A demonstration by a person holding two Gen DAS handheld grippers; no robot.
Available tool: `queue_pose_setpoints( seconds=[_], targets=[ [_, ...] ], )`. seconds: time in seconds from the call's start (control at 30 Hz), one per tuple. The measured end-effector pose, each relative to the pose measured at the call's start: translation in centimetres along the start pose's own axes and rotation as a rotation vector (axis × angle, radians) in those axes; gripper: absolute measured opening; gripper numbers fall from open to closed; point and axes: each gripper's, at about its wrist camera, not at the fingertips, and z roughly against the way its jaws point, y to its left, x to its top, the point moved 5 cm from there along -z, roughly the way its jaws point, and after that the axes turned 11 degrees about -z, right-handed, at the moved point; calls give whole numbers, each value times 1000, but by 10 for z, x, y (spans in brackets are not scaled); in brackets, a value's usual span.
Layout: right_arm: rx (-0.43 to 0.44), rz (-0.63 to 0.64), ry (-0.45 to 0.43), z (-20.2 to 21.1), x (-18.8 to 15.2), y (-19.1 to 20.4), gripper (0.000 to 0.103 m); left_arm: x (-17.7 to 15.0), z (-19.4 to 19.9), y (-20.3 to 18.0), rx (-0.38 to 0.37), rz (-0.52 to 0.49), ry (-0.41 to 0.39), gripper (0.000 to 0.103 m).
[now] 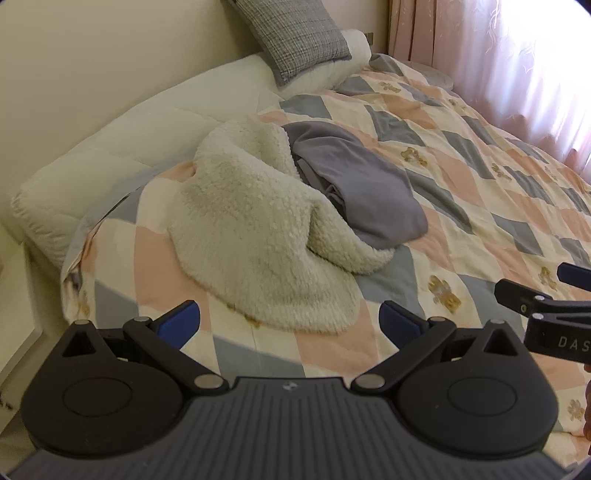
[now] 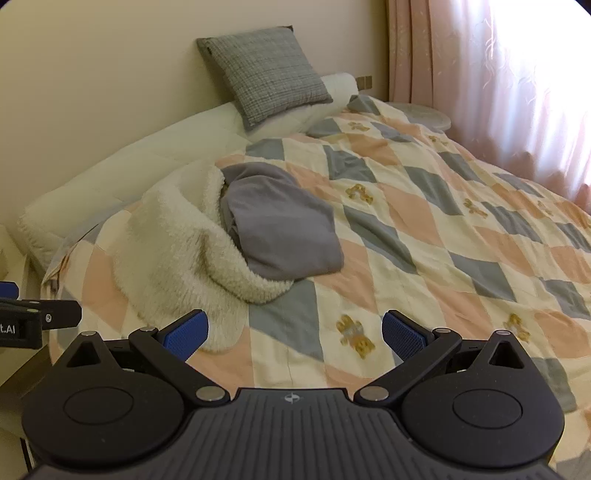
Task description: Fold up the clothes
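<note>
Now both grippers hover over the near edge of the patchwork quilt (image 1: 461, 155), and each one holds nothing. The left gripper (image 1: 290, 323) has its blue pads spread wide, and the right gripper (image 2: 295, 332) too. On the quilt, ahead of the left gripper, lies a cream fleece garment (image 1: 258, 229), crumpled, with a grey garment (image 1: 365, 188) touching its far right side, partly tucked in its fold

Fleece garment (image 1: 258, 229) on quilt (image 1: 461, 192), jersey garment (image 1: 362, 184) overlapping its right; cushion (image 1: 295, 33) behind.
</note>
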Motion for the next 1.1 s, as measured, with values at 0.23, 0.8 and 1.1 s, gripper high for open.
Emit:
queue_pose_setpoints(
  seconds=[0.23, 0.8, 1.1],
  targets=[
    [27, -26, -5, -76, 27, 21, 95, 42, -72, 23, -34, -37, -5, 102],
    [62, 145, 3, -239, 71, 77, 70, 94, -162, 60, -100, -26, -27, 102],
    [70, 280, 4, -308, 73, 107, 42, 97, -176, 76, -77, 5, -8, 102]
  ],
)
